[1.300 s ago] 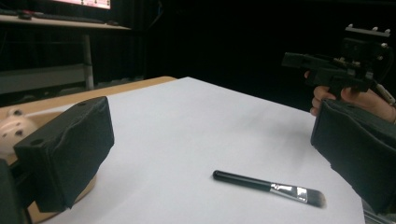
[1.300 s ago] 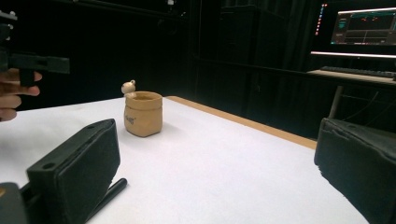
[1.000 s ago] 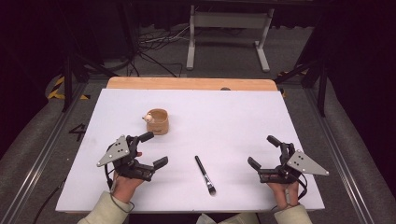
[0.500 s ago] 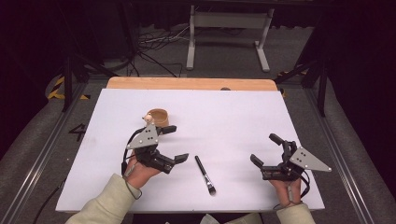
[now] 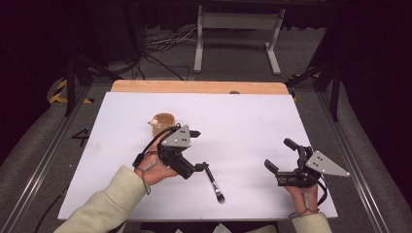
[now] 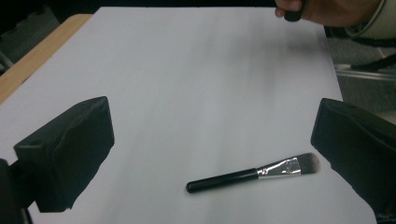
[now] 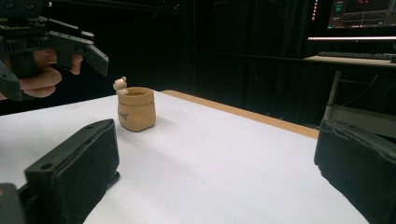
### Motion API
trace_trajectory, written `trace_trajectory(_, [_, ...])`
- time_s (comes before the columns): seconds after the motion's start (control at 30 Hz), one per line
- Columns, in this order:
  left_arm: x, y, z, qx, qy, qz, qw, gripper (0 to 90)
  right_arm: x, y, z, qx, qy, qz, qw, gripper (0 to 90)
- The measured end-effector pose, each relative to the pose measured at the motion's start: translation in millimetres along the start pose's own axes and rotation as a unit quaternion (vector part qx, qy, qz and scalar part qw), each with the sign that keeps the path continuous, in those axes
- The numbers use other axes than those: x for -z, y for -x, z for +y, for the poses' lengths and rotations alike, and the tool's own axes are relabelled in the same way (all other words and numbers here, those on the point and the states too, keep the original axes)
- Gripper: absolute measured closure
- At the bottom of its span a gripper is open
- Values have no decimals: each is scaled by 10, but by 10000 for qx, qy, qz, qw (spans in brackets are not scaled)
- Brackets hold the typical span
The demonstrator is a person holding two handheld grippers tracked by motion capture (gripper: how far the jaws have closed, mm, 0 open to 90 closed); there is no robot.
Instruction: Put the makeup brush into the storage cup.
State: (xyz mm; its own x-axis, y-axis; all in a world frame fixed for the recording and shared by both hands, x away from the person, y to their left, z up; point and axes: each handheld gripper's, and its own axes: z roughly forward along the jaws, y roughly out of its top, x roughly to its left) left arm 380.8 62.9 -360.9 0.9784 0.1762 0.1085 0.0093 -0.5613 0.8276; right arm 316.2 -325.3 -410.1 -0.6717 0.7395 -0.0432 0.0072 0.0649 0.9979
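A black-handled makeup brush (image 5: 214,182) lies on the white table top (image 5: 252,121), bristles toward the near edge. My left gripper (image 5: 199,149) hovers open just left of the brush's handle end; in the left gripper view the brush (image 6: 252,173) lies low between the wide-apart jaws of that gripper (image 6: 210,149). A small tan sack-shaped pot (image 5: 163,123) with a tiny figure on its rim stands behind the left gripper. My right gripper (image 5: 278,153) is open near the right front corner and faces the pot (image 7: 135,108) between its jaws (image 7: 215,163).
A wooden strip (image 5: 194,86) borders the table's far edge. Metal rails (image 5: 43,165) run along both sides. A metal stand (image 5: 233,29) and cables sit on the floor beyond. The other hand (image 6: 327,9) shows at the top of the left gripper view.
My left gripper has moved right across the table, from the left front area to beside the brush handle. The right gripper has stayed in place.
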Motion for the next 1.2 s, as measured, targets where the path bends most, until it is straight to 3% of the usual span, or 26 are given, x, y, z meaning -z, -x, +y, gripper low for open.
trace_trajectory(0.1, [-55,-4,55,-217,-288,-78,9993,14,26,13,3,1,-1,-19,10000,5])
trace_trajectory(0.27, [-104,-12,129,-354,-590,-183,9975,17,34,23,12,-24,10,-12,10000,5])
trace_trajectory(0.33, [-136,-27,139,-408,-762,-336,9957,29,26,30,16,-59,14,6,10000,4])
trace_trajectory(0.53, [-225,-68,144,-416,-1181,-461,9911,26,1,39,15,-103,-8,47,9999,4])
trace_trajectory(0.63, [-261,-73,153,-492,-1280,-517,9892,22,-13,44,16,-129,-7,48,9999,4])
trace_trajectory(0.73, [-301,-85,165,-397,-1428,-561,9874,22,-24,49,16,-156,1,79,9998,4])
trace_trajectory(0.87, [-332,-89,166,-444,-1545,-585,9853,32,-34,60,16,-226,-7,116,9997,4])
trace_trajectory(1.0, [-406,-81,175,-453,-1772,-719,9805,45,-32,64,23,-226,3,119,9997,4])
trace_trajectory(1.07, [-421,-83,181,-422,-1778,-755,9803,67,-29,63,28,-238,7,119,9996,4])
trace_trajectory(1.1, [-424,-83,186,-373,-1717,-730,9817,67,-28,69,31,-230,22,125,9997,4])
trace_trajectory(1.2, [-449,-105,186,-304,-1626,-838,9826,84,-35,82,30,-326,32,135,9994,4])
